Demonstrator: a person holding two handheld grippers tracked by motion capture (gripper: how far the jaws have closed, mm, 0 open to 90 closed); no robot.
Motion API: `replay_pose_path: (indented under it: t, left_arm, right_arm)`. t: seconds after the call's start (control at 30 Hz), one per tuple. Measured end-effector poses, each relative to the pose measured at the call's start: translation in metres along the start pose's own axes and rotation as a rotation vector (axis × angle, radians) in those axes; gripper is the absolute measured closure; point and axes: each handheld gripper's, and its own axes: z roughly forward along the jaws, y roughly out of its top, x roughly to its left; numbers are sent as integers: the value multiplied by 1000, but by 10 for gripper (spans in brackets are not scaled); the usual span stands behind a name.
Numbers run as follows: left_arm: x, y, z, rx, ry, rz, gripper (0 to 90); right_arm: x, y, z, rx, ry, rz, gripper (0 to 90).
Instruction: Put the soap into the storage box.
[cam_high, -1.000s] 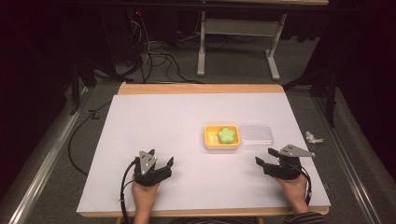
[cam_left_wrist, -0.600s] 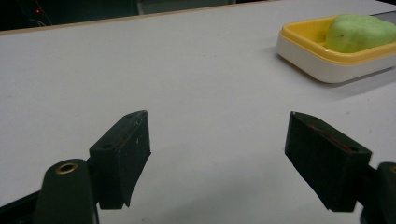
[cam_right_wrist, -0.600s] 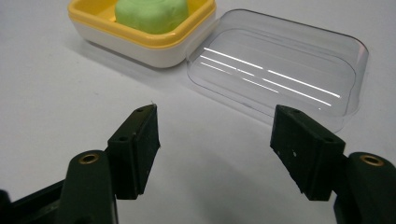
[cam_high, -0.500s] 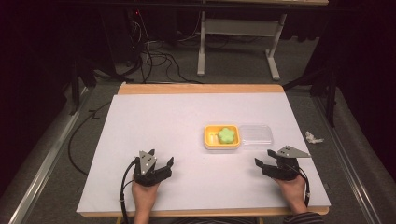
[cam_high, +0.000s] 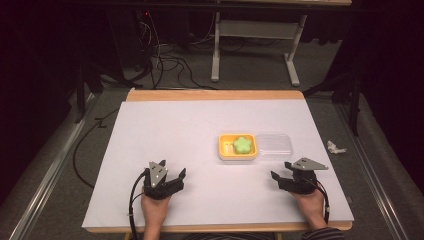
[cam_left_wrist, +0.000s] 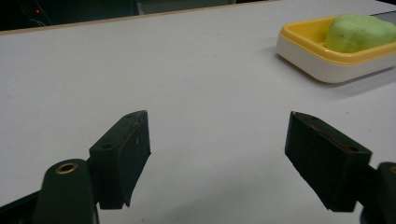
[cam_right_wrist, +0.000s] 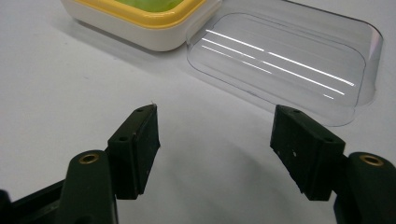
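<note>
Your right-hand black two-jaw gripper (cam_high: 282, 175) has shifted very slightly toward the table's centre over the last second, jaws spread as before. No other change noted: nothing else on the white table (cam_high: 165, 130) has moved between frames.

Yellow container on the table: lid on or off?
Off. The yellow container stands uncovered with a green piece inside, and the clear lid lies flat on the table right beside it.
</note>
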Motion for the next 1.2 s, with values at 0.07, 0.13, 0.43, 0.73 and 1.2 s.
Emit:
replay_pose_path:
  t: [0.07,0.13,0.43,0.73,1.2]
  left_arm:
    - [0,0,0,0,0,0,230]
    - [0,0,0,0,0,0,230]
    - [0,0,0,-2,-2,-5,229]
    - [0,0,-1,-4,-6,-3,229]
    - [0,1,-2,-9,-19,-11,229]
  right_arm:
    - [0,0,0,-1,0,-2,332]
    - [-1,0,0,-1,2,-2,332]
    - [2,-1,2,23,-16,-26,331]
    - [5,0,5,40,-33,-45,330]
    - [4,0,6,56,-44,-41,330]
